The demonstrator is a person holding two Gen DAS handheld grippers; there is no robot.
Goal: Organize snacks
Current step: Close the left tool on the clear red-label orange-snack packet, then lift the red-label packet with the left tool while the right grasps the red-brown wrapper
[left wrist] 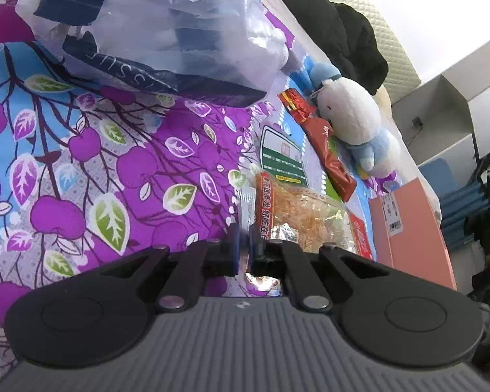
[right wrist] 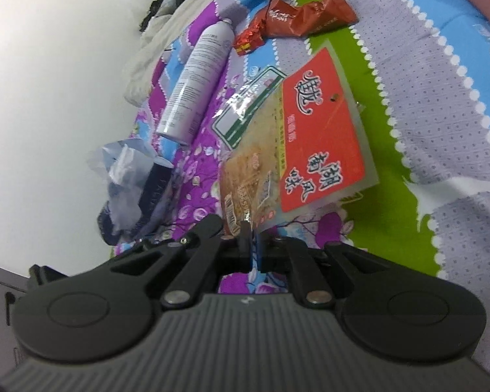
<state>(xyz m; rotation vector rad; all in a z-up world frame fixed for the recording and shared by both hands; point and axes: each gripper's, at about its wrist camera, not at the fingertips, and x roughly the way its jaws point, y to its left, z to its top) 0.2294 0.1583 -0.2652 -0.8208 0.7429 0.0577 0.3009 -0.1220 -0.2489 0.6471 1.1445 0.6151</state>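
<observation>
Fingers of both grippers are nearly closed on the same snack: we see the right gripper (right wrist: 252, 243) pinching the near bottom edge of the flat clear packet of golden shredded snack with a red printed label (right wrist: 297, 150), by its barcode corner, and the left gripper (left wrist: 245, 245) closed to a thin gap at that packet's clear sealed edge (left wrist: 297, 215), though blur keeps us from saying for certain that the left has hold.

The packet lies flat on the purple, blue and green patterned bedspread (left wrist: 121, 163), straight ahead of both grippers, its long axis running away from the right fingers toward the crumpled dark red foil pouch (right wrist: 307, 16) and the small red wrapped sweet (right wrist: 250, 40). A green-and-white clear sachet (right wrist: 245, 107) sits partly under its far-left side. The pink cardboard box (left wrist: 411, 228) stands just beyond the packet on the left gripper's right, which we judge the likely place for it.
</observation>
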